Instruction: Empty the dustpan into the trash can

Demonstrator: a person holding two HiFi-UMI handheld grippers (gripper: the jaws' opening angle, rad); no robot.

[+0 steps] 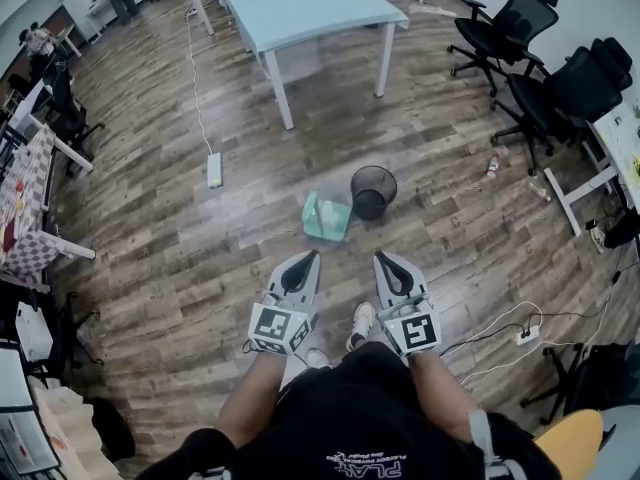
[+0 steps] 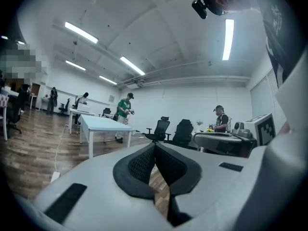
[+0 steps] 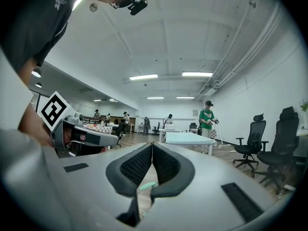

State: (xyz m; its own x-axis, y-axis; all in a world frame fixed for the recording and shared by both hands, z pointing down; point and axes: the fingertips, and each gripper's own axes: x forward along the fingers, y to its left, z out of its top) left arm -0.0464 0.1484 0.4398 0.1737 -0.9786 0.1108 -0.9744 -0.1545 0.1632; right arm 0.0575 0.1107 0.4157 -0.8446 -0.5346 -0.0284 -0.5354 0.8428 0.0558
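On the wooden floor ahead of me, in the head view, a pale green dustpan [image 1: 327, 216] lies next to a black mesh trash can [image 1: 373, 190], the can just to its right. My left gripper [image 1: 312, 256] and right gripper [image 1: 381, 259] are held side by side a short way short of them, both pointing toward them. Each is shut, its jaws meeting at the tips with nothing between. In the left gripper view the left gripper [image 2: 155, 144] has only floor beyond it. A sliver of the green dustpan [image 3: 147, 185] shows below the right gripper [image 3: 152, 145] in the right gripper view.
A white table [image 1: 300, 8] stands beyond the can, black office chairs [image 1: 560, 88] at the right. A power strip [image 1: 214, 168] with its cable lies on the floor at the left, bottles [image 1: 493, 165] at the right. My shoes [image 1: 362, 320] are below the grippers. People stand far off.
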